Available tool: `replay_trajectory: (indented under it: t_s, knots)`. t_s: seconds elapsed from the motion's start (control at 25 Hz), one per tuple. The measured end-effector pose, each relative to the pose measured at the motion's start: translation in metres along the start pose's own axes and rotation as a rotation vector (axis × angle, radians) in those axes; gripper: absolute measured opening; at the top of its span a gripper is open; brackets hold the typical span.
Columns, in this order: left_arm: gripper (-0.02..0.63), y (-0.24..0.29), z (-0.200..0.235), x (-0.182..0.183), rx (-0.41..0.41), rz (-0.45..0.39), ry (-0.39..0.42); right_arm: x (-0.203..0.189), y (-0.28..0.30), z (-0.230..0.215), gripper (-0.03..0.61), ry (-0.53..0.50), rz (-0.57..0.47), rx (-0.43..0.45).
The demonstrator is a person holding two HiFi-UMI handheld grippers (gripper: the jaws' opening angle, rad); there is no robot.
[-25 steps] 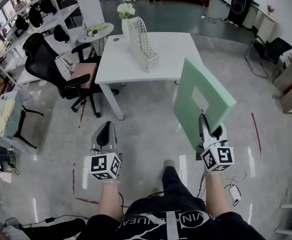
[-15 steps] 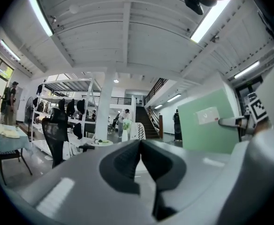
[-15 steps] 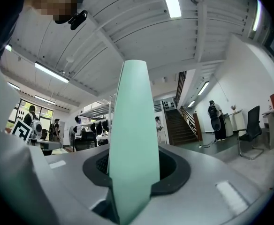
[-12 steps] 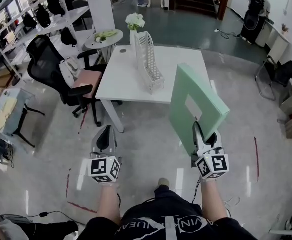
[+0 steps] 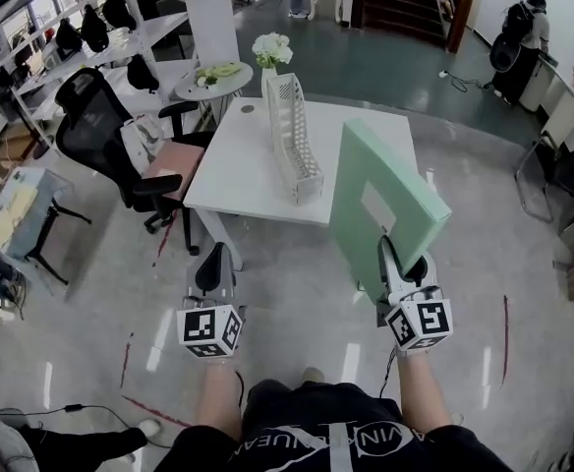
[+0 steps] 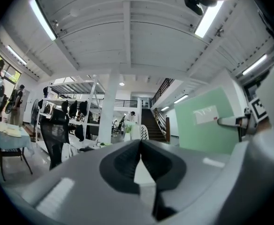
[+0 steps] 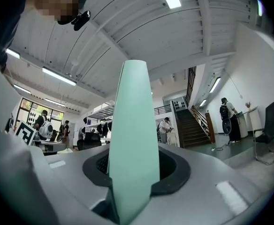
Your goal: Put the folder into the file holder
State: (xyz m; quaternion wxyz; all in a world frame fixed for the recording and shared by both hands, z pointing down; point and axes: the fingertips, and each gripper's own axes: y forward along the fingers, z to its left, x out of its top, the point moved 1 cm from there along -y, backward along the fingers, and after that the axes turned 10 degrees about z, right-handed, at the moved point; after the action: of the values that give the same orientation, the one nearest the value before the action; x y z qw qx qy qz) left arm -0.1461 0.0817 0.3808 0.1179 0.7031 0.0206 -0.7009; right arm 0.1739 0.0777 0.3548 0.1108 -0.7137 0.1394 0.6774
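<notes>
The right tongs (image 5: pixel 395 256) are pinching the mint-green cardboard folder (image 5: pixel 385 200) mid-carry; the left tongs (image 5: pixel 212 260) are hanging pressed together. Reaching the white perforated file holder (image 5: pixel 292 141) is likely coming next.

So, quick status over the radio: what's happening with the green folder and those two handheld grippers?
Right gripper shut on green folder, upright. Left gripper shut, empty. File holder stands on white table ahead; nothing seen blocking.
</notes>
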Motion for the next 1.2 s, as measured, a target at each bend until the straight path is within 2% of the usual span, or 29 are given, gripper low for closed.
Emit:
replay_trajectory:
  t_s: [0.4, 0.64, 0.92, 1.2]
  knots:
    - [0.0, 0.033, 0.011, -0.013, 0.017, 0.044, 0.004, -0.003, 0.047, -0.01, 0.17, 0.021, -0.004, 0.038]
    - [0.0, 0.093, 0.028, -0.022, 0.018, 0.08, 0.001, 0.023, 0.102, -0.013, 0.17, -0.003, -0.023, 0.066]
    - [0.0, 0.17, 0.044, 0.009, -0.03, 0.048, 0.021, 0.057, 0.169, -0.015, 0.17, 0.02, -0.064, 0.081]
    - [0.0, 0.219, 0.053, 0.017, -0.077, 0.051, 0.011, 0.065, 0.219, -0.012, 0.17, 0.033, -0.072, 0.075]
